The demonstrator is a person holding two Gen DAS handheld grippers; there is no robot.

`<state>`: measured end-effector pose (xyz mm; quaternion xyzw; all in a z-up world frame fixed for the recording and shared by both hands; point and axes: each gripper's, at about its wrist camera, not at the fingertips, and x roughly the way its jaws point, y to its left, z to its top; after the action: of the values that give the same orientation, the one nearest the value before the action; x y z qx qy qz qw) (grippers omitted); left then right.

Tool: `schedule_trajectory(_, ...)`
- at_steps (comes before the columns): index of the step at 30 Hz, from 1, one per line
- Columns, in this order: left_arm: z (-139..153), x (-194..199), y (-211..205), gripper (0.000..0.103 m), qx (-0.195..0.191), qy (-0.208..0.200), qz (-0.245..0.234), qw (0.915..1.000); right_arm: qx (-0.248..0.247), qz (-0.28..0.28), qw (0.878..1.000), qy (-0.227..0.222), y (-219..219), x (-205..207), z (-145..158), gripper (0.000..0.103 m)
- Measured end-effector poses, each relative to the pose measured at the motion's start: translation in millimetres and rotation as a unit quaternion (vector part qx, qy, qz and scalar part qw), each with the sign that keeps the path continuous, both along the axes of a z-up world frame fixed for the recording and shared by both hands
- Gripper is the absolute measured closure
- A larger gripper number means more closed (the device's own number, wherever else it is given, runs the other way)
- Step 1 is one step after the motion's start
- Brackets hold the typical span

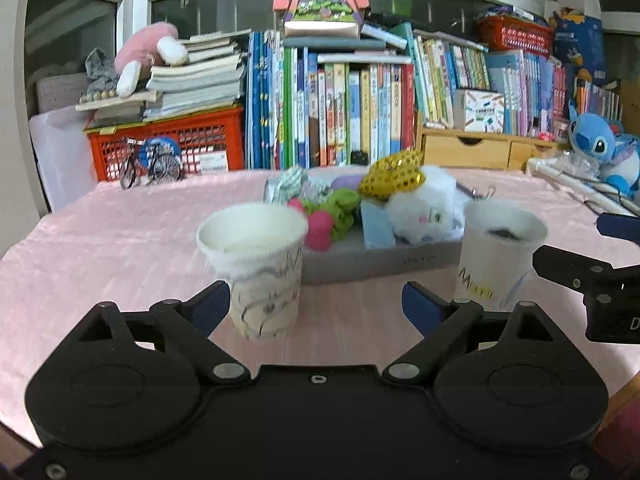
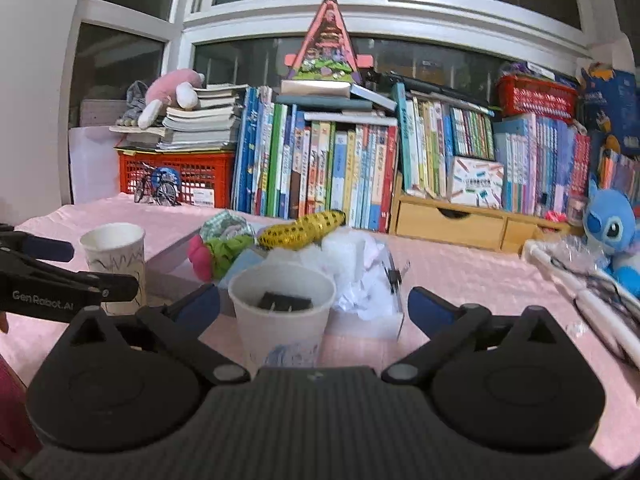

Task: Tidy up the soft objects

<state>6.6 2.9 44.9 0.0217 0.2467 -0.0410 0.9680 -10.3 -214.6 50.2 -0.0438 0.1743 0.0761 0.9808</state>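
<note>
my left tongs point(image 1: 312, 308) stood wide, gripping nothing. the scribbled paper cup point(image 1: 256, 268) sat between the 2 blue fingers, nearer the left-hand one; whether it touched that finger, i could not tell.

my right tongs point(image 2: 314, 308) were wide too. the second paper cup point(image 2: 282, 316), a dark object in it, stood between the fingers toward the left one, with clear gaps on both sides.

the soft things lay in a grey tray point(image 1: 380, 260) at the frame's centre, behind both cups: a white plush toy point(image 1: 424, 208), a gold sequined piece point(image 1: 394, 176), a green and pink piece point(image 1: 328, 216). all of it rested on the pink tablecloth point(image 1: 120, 240). a blue plush point(image 2: 612, 236) sat at the right edge.
</note>
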Motion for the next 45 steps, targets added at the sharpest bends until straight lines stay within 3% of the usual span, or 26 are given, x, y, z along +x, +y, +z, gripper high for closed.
schedule_trajectory(20,-53.9,6.2,4.6,0.01,-0.026,0.051,0.022,0.9981,0.005,-0.024,0.998,0.054,6.5,-0.7,-61.9,0.0)
schedule_trajectory(39,-62.5,12.2,-2.2,0.003,-0.006,0.043,0.018,0.9989,-0.014,-0.028,0.997,0.072,8.3,3.9,-74.5,0.0)
schedule_trajectory(45,-62.3,13.6,-3.1,0.0,-0.004,0.048,0.016,0.9987,0.013,-0.025,0.995,0.097,1.4,10.4,-73.8,0.0)
